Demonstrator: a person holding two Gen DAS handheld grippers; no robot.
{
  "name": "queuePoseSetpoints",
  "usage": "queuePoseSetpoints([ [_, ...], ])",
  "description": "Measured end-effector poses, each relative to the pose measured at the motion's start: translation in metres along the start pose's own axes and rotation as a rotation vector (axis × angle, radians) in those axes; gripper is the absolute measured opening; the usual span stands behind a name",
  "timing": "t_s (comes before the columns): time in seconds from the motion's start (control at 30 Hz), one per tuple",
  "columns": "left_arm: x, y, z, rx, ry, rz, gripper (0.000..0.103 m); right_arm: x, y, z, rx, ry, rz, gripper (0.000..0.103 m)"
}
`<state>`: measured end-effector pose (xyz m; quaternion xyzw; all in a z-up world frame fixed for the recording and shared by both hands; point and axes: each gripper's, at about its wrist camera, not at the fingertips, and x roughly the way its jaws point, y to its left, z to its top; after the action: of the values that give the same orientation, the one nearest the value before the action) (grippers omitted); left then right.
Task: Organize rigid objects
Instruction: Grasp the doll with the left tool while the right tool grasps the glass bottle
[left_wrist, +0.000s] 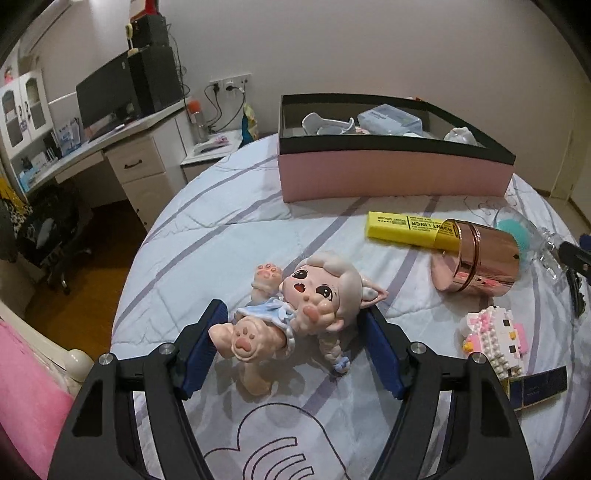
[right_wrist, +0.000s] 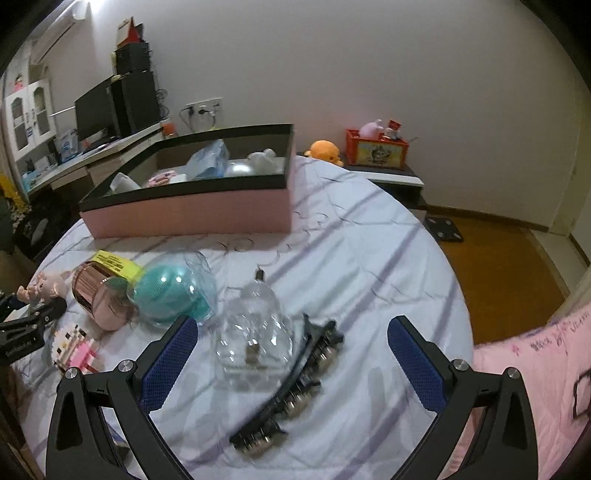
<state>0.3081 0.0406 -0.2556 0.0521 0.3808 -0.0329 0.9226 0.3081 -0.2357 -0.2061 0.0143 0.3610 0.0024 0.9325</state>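
A pale doll (left_wrist: 295, 306) with a grey hood and pink paws lies on the striped bedspread. My left gripper (left_wrist: 291, 325) is closed around it: the left pad touches its leg and the right pad its head. My right gripper (right_wrist: 291, 325) stands open over a clear plastic case (right_wrist: 255, 332) and a black beaded hair clip (right_wrist: 295, 387), touching neither. A rose-gold can (left_wrist: 480, 258), a yellow carton (left_wrist: 402, 229), a teal ball in a clear shell (right_wrist: 170, 291) and a pink-and-white brick figure (left_wrist: 491, 339) lie nearby. The pink box (left_wrist: 391, 177) with a black rim holds several items.
A dark blue flat case (left_wrist: 539, 384) lies at the bed's right edge in the left wrist view. A desk with a monitor (left_wrist: 103, 99) stands to the left. A pink blanket (right_wrist: 535, 369) covers the near right. A low table with an orange plush (right_wrist: 325, 149) sits behind the bed.
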Motion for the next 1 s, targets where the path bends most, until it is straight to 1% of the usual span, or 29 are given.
queuePoseSetpoints([
  [0.07,-0.002,0.001,-0.001,-0.002,0.001,-0.005,0.074,0.005,0.005,0.003,-0.021,0.018,0.006,0.087],
  [0.1,-0.003,0.002,-0.001,-0.005,0.001,-0.01,0.074,0.007,0.006,0.003,-0.024,0.023,0.013,0.071],
  [0.13,-0.003,0.003,-0.002,-0.005,0.002,-0.013,0.074,0.008,0.01,0.003,-0.033,0.032,0.03,0.062],
  [0.2,-0.003,0.003,-0.002,-0.006,0.002,-0.018,0.074,0.012,0.016,0.003,-0.055,0.046,0.033,0.055],
  [0.27,-0.003,0.004,-0.002,-0.006,0.0,-0.024,0.074,0.017,0.021,0.001,-0.064,0.065,0.04,0.055],
  [0.43,-0.001,0.004,-0.002,-0.004,0.004,-0.031,0.073,0.022,0.021,0.003,-0.057,0.08,0.042,0.055],
  [0.5,-0.003,0.004,-0.002,-0.006,-0.003,-0.032,0.072,0.023,0.023,0.004,-0.068,0.079,0.047,0.051],
  [0.53,-0.003,0.004,-0.002,-0.005,-0.003,-0.033,0.072,0.024,0.025,0.005,-0.074,0.079,0.059,0.051],
  [0.7,-0.015,0.005,0.001,-0.016,-0.032,-0.066,0.055,0.017,0.03,0.001,-0.084,0.061,0.07,0.051],
  [0.77,-0.018,0.003,0.004,-0.004,-0.04,-0.067,0.054,0.012,0.031,0.003,-0.084,0.049,0.069,0.051],
  [0.87,-0.013,0.001,0.004,0.0,-0.018,-0.067,0.056,0.006,0.033,0.004,-0.084,0.038,0.071,0.051],
  [0.93,-0.008,0.002,0.001,-0.011,-0.006,-0.079,0.056,0.008,0.034,0.003,-0.083,0.055,0.081,0.051],
  [0.97,-0.005,0.002,0.0,-0.014,0.004,-0.081,0.058,0.01,0.035,0.0,-0.083,0.06,0.083,0.051],
  [1.0,-0.002,0.002,0.0,-0.018,0.003,-0.083,0.063,0.013,0.036,-0.002,-0.088,0.073,0.083,0.051],
])
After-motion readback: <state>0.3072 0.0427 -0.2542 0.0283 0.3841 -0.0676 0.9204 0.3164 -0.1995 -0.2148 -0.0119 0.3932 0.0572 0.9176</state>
